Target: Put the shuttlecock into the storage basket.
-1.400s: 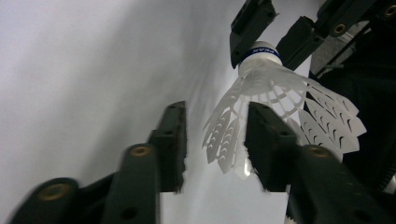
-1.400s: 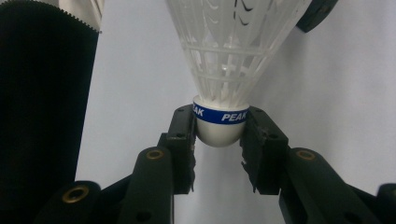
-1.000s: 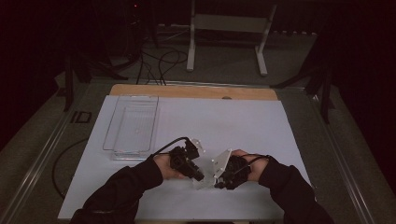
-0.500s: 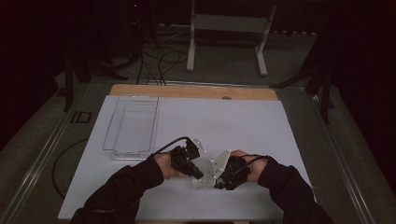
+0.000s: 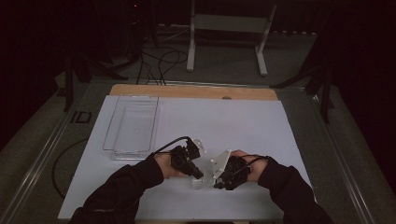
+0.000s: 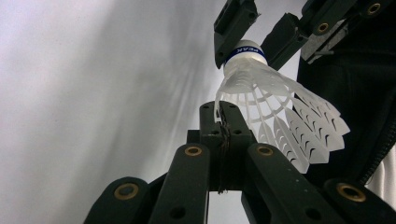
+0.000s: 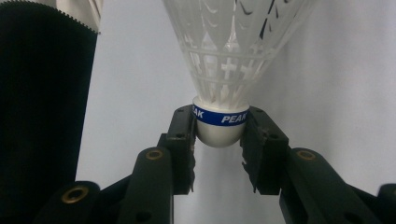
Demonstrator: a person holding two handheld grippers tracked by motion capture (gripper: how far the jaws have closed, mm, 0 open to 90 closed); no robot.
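The white surface [image 5: 243, 126] takes most of the middle of the high view, with a wooden strip [image 5: 191, 91] along its far edge. In the upper left part of this surface lies a clear plastic tray [image 5: 133, 126], well apart from both hands. Behind the surface, at the top of the frame, a white metal stand [image 5: 229, 28] is on the floor.

The two dark sleeves come in from the bottom edge and meet in the lower middle of the frame. The left hand-held gripper [image 5: 198, 173] and the right hand-held gripper [image 5: 218, 183] are very near to each other there, with the shuttlecock [image 5: 205, 179] between them (it looks only like a small pale shape in this view).

In the right gripper view, the right hand-held gripper [image 7: 218, 135] pinches the white cork base of the shuttlecock [image 7: 224, 79], one jaw on each side of the blue band, and the skirt opens to the top of the frame. In the left gripper view, the left hand-held gripper [image 6: 223, 123] has its jaws pressed together on the edge of the white skirt of the shuttlecock [image 6: 275, 107], at the centre of the frame.
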